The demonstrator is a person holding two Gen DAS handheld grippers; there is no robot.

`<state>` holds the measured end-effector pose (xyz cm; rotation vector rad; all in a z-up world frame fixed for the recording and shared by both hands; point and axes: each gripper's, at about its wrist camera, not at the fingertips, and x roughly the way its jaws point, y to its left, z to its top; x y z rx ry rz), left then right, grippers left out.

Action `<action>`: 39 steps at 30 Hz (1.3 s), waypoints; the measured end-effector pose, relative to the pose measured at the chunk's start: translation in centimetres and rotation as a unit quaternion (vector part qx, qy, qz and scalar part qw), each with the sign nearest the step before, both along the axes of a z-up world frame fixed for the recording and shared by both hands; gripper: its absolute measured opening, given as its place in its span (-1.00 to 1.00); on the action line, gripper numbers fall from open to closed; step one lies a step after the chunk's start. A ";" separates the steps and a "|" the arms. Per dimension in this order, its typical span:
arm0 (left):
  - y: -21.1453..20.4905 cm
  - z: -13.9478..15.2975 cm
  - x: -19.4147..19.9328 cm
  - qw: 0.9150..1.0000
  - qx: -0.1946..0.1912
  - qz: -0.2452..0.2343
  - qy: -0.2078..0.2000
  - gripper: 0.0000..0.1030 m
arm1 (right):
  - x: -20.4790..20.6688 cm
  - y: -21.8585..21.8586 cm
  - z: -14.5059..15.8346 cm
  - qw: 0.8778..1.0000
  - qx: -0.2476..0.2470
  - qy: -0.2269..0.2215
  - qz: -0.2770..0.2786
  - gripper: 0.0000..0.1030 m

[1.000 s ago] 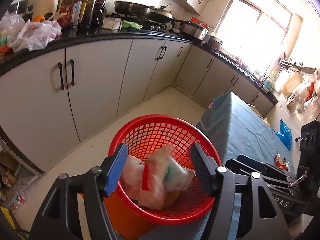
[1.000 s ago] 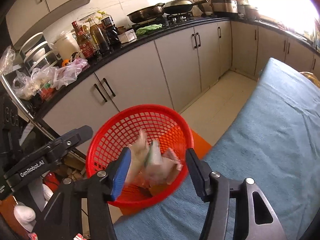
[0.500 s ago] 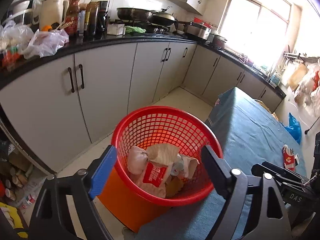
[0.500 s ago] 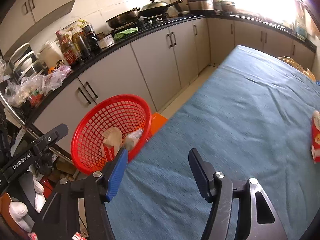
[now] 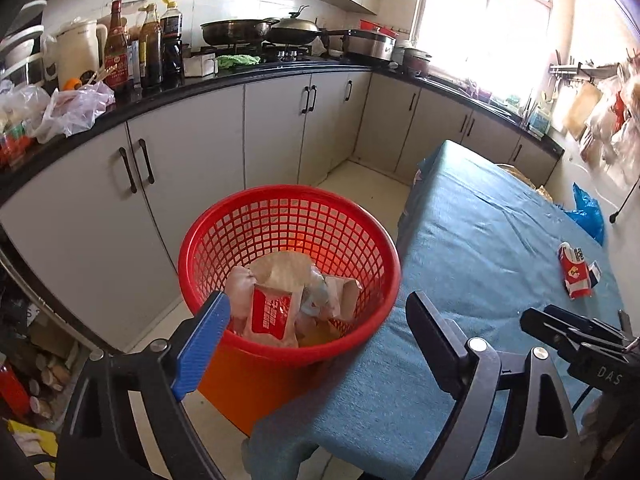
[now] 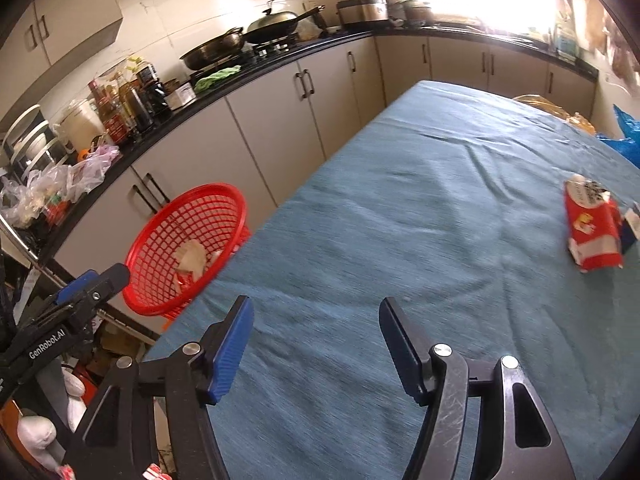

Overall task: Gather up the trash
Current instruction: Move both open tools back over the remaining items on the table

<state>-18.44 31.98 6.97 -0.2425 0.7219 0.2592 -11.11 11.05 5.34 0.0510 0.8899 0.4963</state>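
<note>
A red mesh basket [image 5: 288,216] stands beside the blue-clothed table [image 5: 480,240], with crumpled wrappers and a red packet [image 5: 272,312] inside. My left gripper [image 5: 318,304] hangs open just above its near rim, with nothing between the fingers. My right gripper [image 6: 315,308] is over the blue cloth [image 6: 400,200] with its jaws opening and nothing between them. The basket [image 6: 188,216] lies far to its left. A red and white carton [image 6: 592,228] lies on the cloth to the far right; the left wrist view also shows this carton [image 5: 576,272].
The basket sits on an orange stool [image 5: 248,380]. Grey cabinets under a black counter [image 5: 240,80] carry bottles, pans and plastic bags. A blue bag [image 5: 588,212] lies past the table's far edge. Clutter fills the floor at lower left.
The wrappers have dropped from both grippers into the basket. Both jaws have widened. My right gripper has swung right, away from the basket and over the table; my left has drawn back a little.
</note>
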 end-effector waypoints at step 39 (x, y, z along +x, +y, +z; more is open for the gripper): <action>-16.5 -0.6 5.1 0.986 0.022 -0.163 0.033 0.72 | -0.7 -25.5 -1.2 0.974 -0.027 0.007 -0.226 0.46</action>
